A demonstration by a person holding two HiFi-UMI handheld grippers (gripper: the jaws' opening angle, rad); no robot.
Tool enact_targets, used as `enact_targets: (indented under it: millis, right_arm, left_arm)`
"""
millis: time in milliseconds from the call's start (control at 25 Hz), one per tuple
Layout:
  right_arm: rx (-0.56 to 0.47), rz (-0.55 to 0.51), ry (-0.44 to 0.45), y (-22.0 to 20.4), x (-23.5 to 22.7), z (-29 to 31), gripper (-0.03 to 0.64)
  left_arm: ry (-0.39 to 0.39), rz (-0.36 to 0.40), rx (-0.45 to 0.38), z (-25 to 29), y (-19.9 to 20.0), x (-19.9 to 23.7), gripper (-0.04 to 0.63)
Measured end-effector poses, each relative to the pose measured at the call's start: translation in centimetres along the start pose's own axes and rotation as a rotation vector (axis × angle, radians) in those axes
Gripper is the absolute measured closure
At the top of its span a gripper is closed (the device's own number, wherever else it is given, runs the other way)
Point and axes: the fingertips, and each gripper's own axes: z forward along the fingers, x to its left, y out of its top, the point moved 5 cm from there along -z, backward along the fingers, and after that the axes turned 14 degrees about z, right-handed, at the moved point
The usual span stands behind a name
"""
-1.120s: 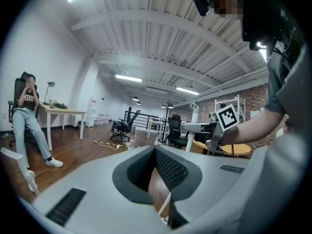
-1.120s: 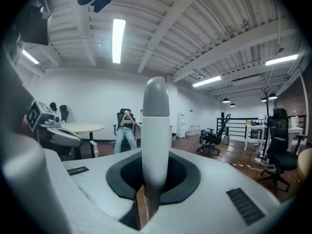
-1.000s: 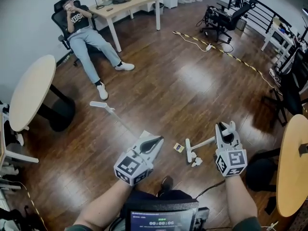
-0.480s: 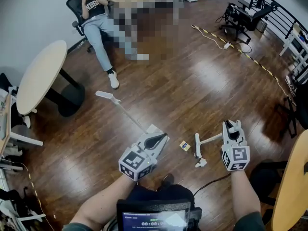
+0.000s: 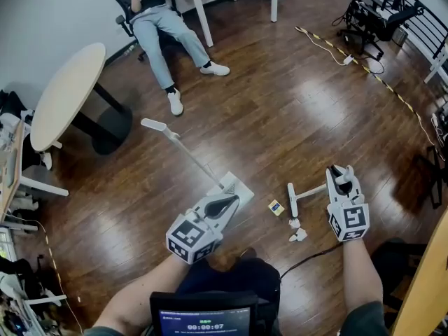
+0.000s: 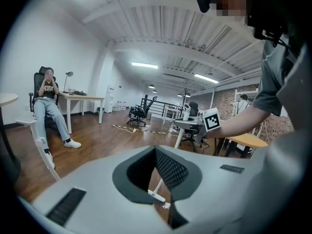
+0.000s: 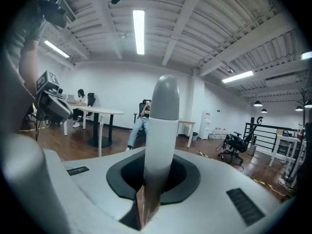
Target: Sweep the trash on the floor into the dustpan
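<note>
In the head view my right gripper [image 5: 339, 180] is shut on the grey-tipped handle of a white broom [image 5: 308, 192]. The broom's head [image 5: 292, 200] rests on the wood floor. That handle [image 7: 163, 130] rises between the jaws in the right gripper view. A small yellow scrap [image 5: 276, 206] and white crumpled bits [image 5: 297, 234] lie by the broom head. The white long-handled dustpan [image 5: 235, 188] stands just ahead of my left gripper [image 5: 227, 204], which is shut and empty. Its handle [image 6: 38, 139] shows at the left of the left gripper view.
A person sits in an office chair [image 5: 155, 9] at the back by a desk. A round table [image 5: 64, 95] stands at left, another table edge [image 5: 430, 285] at right. A taped cable [image 5: 357, 65] and a black chair [image 5: 367, 16] lie far right.
The head view has shifted, so the room slides up and right in the picture. Both grippers, the broom and the dustpan keep the same places relative to each other.
</note>
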Motion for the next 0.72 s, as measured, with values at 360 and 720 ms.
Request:
enact_targets:
  millis: [360, 720]
  right_arm:
    - [0.002, -0.028, 0.097, -1.7, 4.1, 0.5, 0.563]
    - [0.049, 0.059, 0.111, -2.7, 9.9, -1.9, 0.561]
  left_arm:
    - [0.011, -0.013, 0.002, -0.7, 0.7, 0.5, 0.592]
    - [-0.042, 0.011, -0.026, -2.6, 2.2, 1.0, 0.592]
